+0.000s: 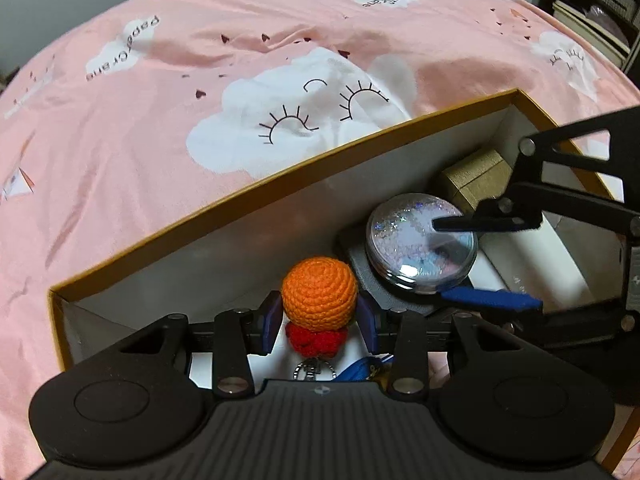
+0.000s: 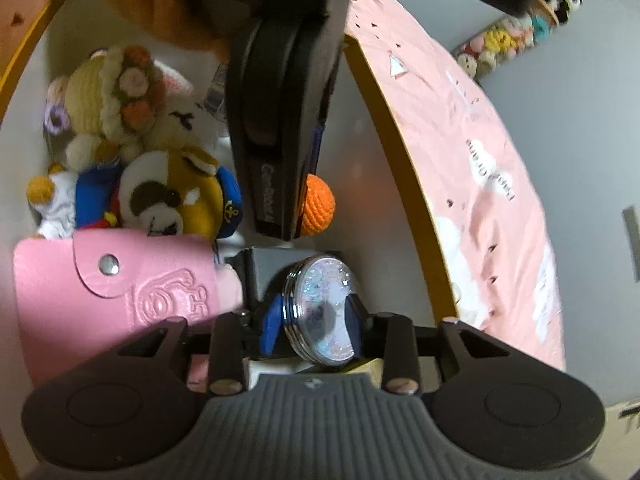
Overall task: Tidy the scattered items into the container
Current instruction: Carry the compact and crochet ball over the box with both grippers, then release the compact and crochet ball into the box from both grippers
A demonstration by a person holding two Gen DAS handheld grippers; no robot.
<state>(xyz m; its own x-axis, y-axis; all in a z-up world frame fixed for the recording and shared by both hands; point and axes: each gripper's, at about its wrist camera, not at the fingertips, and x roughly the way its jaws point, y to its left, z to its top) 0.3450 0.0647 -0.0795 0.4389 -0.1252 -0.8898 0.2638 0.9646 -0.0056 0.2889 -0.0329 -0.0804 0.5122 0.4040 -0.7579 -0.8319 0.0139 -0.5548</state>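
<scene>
While both grippers reach into the box point(image 1: 256, 196) on the pink bed point(image 1: 160, 92), the left gripper point(image 1: 320, 316) has its jaws pinching an orange crochet ball point(image 1: 319, 292); the right gripper point(image 2: 316, 320) clamps a glitter disc point(image 2: 326, 312) near the box's far corner.

My left gripper point(image 1: 319, 322) sits bottom-center of the left wrist view, blue pads point(image 1: 269, 322) pinched in w/ only a narrow gap between them, something clamped there. Linkage arms angled inward, body filling the lower edge. My right gripper point(image 1: 442, 258) comes in from the right side of that same view, fingers pointing toward frame center, one finger above, one below, closed down on a held item. In the right wrist view the right gripper point(image 2: 314, 322) is lower-center, pads drawn close. The left gripper's body hangs down from top-center there, w/ my hand point(image 2: 160, 4) wrapped around it, upper left.
</scene>
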